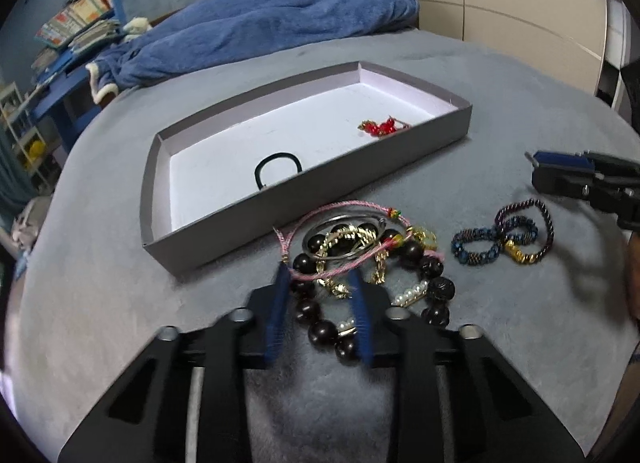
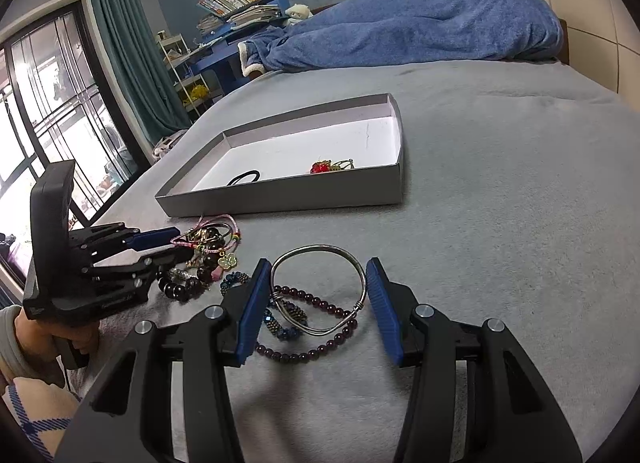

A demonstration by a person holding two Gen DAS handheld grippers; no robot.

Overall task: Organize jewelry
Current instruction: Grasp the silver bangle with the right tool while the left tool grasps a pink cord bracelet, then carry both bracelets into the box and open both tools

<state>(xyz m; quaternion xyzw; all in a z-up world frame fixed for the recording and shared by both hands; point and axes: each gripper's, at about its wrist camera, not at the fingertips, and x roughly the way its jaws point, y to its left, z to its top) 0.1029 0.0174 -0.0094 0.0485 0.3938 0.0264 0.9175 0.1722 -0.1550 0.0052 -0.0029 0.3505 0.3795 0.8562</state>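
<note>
Tray (image 1: 304, 187) on bed (image 1: 500, 75); hair tie (image 1: 277, 169) in tray; jewelry pile (image 1: 368, 263) just before tray.

A bed with a grey cover (image 1: 500, 95) carries everything. On it, toward 12 o'clock in the left wrist view, lies a flat grey box (image 1: 304, 199) with its open side up. Just beside the near wall of the box, at 6 o'clock from it, lies a heap of bracelets (image 1: 368, 259): dark beads, a pink cord, a gold chain and pearls, all tangled together. At 3 o'clock from the heap, apart from it, lies a small group of blue and purple bead bracelets (image 1: 504, 235). Far at 12 o'clock, a blue blanket (image 1: 288, 19) lies crumpled on the cover.
</note>
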